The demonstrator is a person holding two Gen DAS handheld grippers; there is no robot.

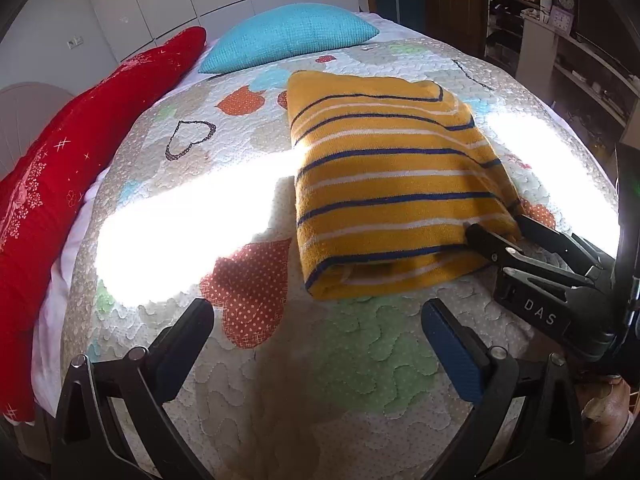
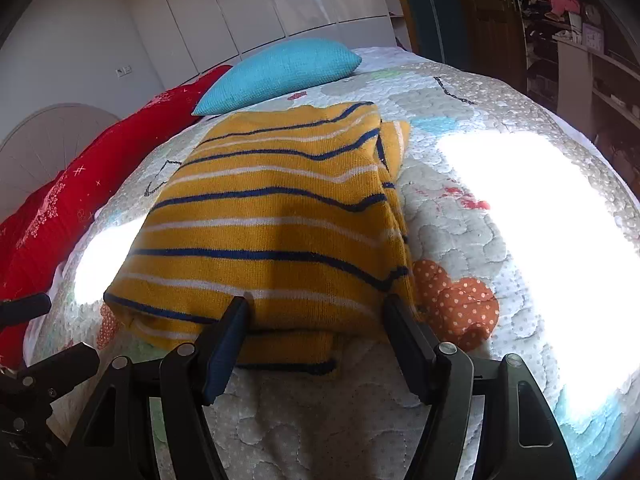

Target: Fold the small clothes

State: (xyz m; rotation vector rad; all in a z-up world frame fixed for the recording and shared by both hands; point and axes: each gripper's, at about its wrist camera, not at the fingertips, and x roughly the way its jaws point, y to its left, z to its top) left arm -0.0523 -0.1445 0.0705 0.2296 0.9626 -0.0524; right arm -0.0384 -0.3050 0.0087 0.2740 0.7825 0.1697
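A mustard-yellow knit garment [image 1: 384, 184] with navy and white stripes lies folded into a rectangle on the quilted bedspread [image 1: 320, 360]. My left gripper [image 1: 316, 320] is open and empty, hovering over the quilt just in front of the garment's near left corner. My right gripper [image 2: 316, 316] is open, its fingers straddling the garment's [image 2: 272, 224] near right corner, one finger resting on top of the cloth. The right gripper also shows in the left wrist view [image 1: 496, 232] at the garment's right edge.
A turquoise pillow [image 1: 288, 36] and a long red cushion [image 1: 80, 152] lie at the back and left of the bed. White wardrobe doors [image 2: 260, 12] stand behind. Cluttered shelves [image 1: 560, 40] are at the right. Bright sun patches wash out parts of the quilt [image 2: 540, 240].
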